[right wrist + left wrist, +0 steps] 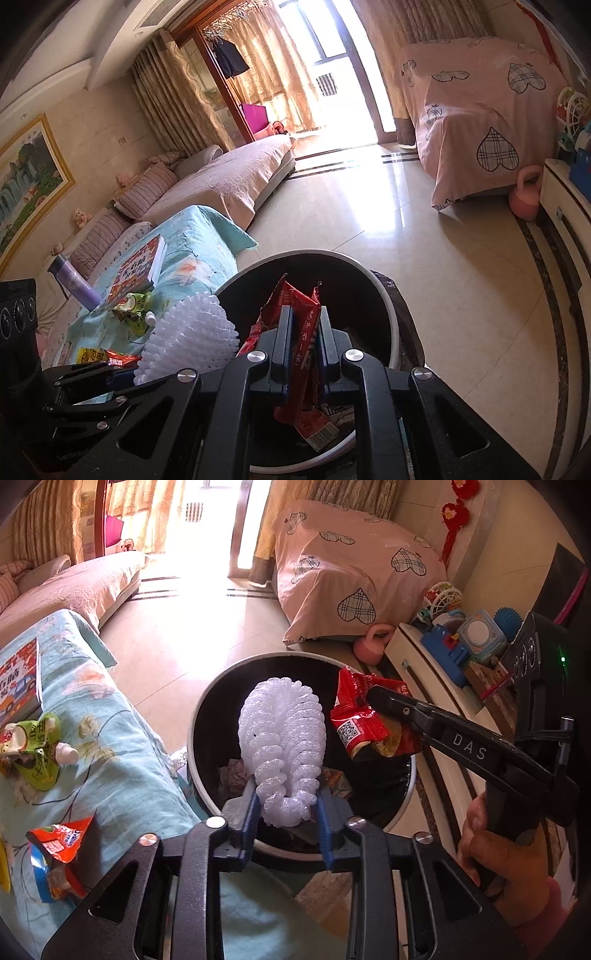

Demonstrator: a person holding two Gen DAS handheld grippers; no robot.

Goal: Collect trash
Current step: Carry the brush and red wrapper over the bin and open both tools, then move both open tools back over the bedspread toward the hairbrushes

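My left gripper (286, 805) is shut on a white foam fruit net (282, 746) and holds it above the round black trash bin (201, 709). My right gripper (303, 325) is shut on a red snack wrapper (301, 332) over the same bin (384, 291). The right gripper also shows in the left wrist view (373, 694), holding the wrapper (360, 720) at the bin's right side. The foam net shows in the right wrist view (188, 332). Crumpled trash lies inside the bin.
A table with a blue cloth (110, 738) stands left of the bin. On it lie a green drink pouch (33, 753), an orange snack wrapper (59, 853) and a book (20, 679). A purple bottle (74, 280) stands there. A low cabinet with toys (461, 642) is right.
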